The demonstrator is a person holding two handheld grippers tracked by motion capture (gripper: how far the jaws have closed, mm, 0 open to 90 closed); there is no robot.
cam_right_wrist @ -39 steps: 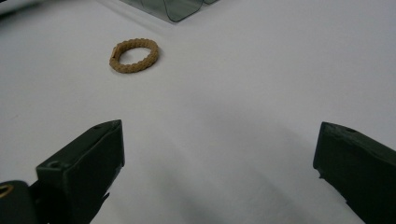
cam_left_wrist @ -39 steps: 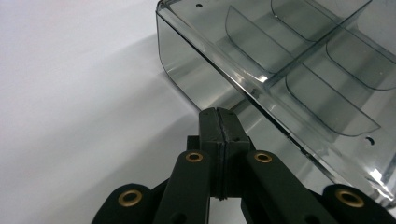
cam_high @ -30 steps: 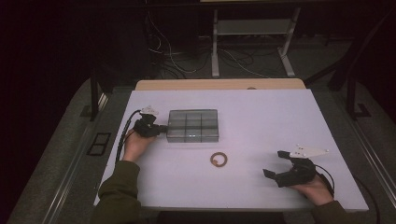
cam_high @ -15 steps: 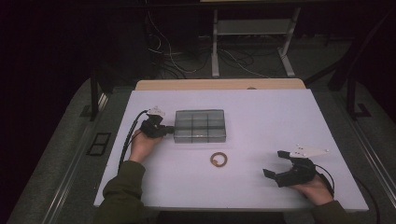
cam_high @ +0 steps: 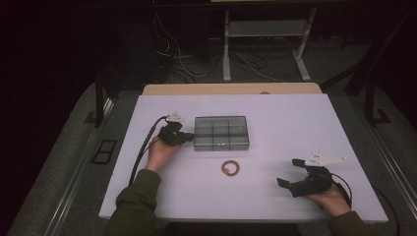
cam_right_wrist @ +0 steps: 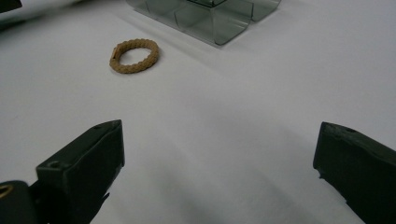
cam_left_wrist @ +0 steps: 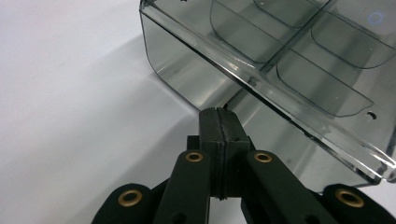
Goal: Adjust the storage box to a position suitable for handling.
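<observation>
The compartment box (cam_high: 221, 132) lay on the counter (cam_high: 295, 123) somewhat left of centre, nearer the far edge than the near one. The left gripper (cam_high: 189, 137) lay against the box's left wall. The braided ring (cam_high: 230, 168) rested on the counter just before the box. The right gripper (cam_high: 291, 173) sat near the near right corner, well apart from the ring.

high view overhead, facing forward-down; claw views low, near; all share box (cam_high: 221, 132).
</observation>
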